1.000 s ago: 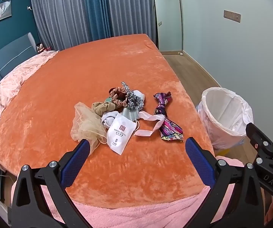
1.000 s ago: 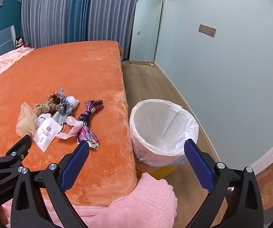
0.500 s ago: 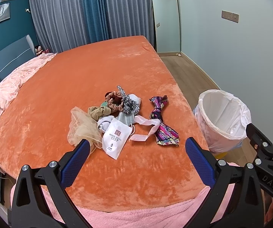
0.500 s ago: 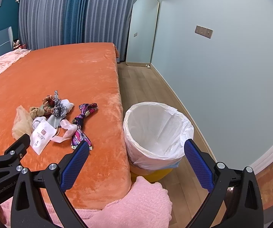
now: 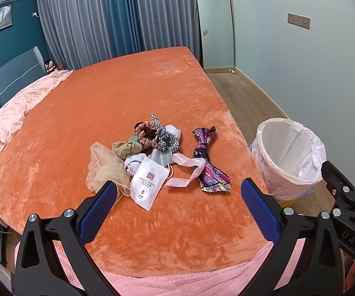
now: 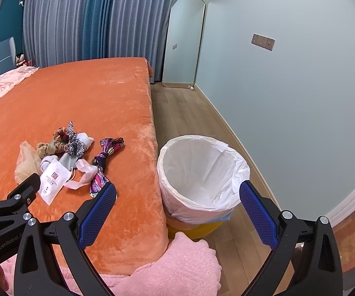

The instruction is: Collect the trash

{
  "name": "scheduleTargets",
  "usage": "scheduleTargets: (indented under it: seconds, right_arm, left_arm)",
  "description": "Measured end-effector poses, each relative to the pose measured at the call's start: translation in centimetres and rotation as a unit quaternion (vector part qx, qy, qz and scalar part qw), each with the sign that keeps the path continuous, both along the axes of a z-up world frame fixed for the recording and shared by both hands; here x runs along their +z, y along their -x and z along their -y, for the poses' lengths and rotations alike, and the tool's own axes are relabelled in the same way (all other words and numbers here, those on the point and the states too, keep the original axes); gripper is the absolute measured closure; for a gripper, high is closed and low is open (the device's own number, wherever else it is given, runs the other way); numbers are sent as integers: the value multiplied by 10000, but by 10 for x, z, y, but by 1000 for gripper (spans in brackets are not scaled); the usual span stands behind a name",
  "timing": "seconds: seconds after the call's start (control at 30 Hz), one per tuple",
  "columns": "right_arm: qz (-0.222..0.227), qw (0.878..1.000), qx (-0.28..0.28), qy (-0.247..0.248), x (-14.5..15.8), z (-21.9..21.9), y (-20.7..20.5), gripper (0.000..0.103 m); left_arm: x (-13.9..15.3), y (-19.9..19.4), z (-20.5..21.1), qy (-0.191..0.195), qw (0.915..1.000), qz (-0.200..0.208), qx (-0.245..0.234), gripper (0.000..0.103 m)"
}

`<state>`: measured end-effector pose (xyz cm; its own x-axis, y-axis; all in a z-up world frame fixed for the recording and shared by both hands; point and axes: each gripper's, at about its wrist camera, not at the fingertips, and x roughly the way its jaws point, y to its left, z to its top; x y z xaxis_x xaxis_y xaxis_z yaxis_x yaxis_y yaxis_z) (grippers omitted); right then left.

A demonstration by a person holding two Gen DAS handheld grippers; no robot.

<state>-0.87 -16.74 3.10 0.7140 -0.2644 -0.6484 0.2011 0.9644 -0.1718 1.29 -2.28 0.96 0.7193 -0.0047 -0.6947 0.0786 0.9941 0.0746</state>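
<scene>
Left wrist view: the trash pile [image 5: 157, 153] lay on the orange bed [image 5: 128, 86], toward its right edge.
Pile: a white packet [image 5: 147, 183] printed in red and black, a pink ribbon [image 5: 187, 170], a striped purple cloth [image 5: 210, 170], a spotted scrunchie [image 5: 166, 139], a rust scrunchie [image 5: 144, 132], a tan mesh piece [image 5: 103, 167]; soft, crumpled, mostly touching, the purple cloth at the right end.
Bin: the bin [image 6: 202, 180] stood on the wood floor [image 6: 192, 108], just beside the bed's edge; round, lined with a white bag, yellow at the base; nothing showed inside.
Left gripper: the left gripper [image 5: 176, 197] hung over the bed's near part, blue pads wide apart, holding nothing, the packet between and beyond them.
Right gripper: the right gripper [image 6: 177, 197] sat to the right, fingers spread wide and empty, the bin between them.
Edges: a fuzzy pink blanket [image 6: 177, 266] covered the near corner; plush bedspread lay bare around the pile; floor ran open along the pale wall [image 6: 300, 98].
</scene>
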Motion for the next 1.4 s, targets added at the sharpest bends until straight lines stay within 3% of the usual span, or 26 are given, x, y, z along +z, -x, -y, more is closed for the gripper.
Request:
scheduleTargets:
  seconds: [1.4]
  right_arm:
    - [5,10000,-22,-8,0,5,-1,7]
  left_arm:
    - [1,-1,3,-7,10000,-10,-11,7]
